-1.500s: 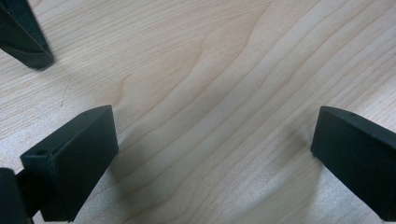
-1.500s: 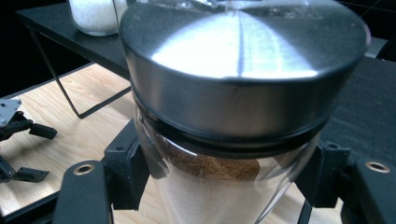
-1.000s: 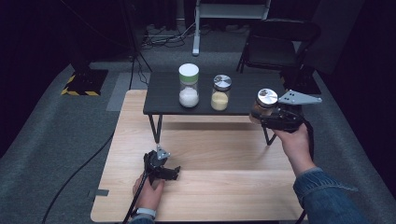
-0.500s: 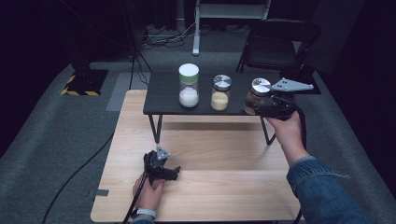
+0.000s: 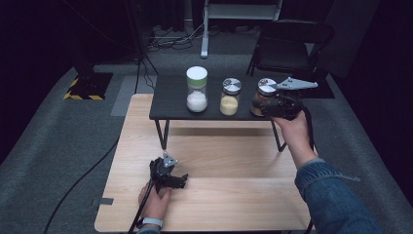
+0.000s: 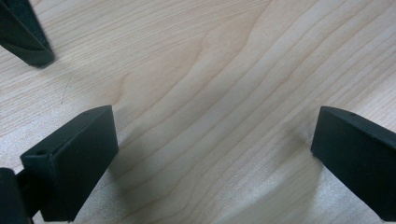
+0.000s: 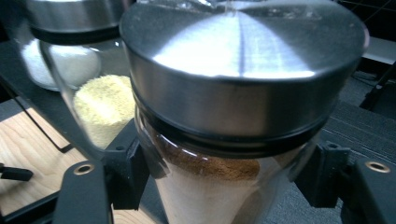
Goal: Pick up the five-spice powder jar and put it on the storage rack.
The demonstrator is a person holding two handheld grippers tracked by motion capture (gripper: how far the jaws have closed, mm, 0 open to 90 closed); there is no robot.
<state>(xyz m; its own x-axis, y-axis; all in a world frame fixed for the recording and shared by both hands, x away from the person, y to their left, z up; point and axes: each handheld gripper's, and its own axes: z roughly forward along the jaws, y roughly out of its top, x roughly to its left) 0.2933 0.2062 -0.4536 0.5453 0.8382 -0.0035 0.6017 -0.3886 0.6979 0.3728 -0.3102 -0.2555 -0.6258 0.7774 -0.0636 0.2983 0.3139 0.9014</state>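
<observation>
In right gripper view, brown-spice jar point(image 7: 233, 140) clamped, yellow-grain jar point(image 7: 100, 112) behind

We see 3 jars in a row on the small raised table point(image 5: 168, 97), which stands on the far part of the big wooden table point(image 5: 234, 165). The right tongs point(image 5: 265, 105) grip the rightmost jar point(image 5: 260, 95) from its right side. Just left of those tongs stands the middle jar point(image 5: 230, 96), and left of that the tall jar point(image 5: 197, 88). The left tongs point(image 5: 181, 181) rest on the wooden table, well in front of the raised table and left of the right tongs, jaws apart over bare wood.
</observation>
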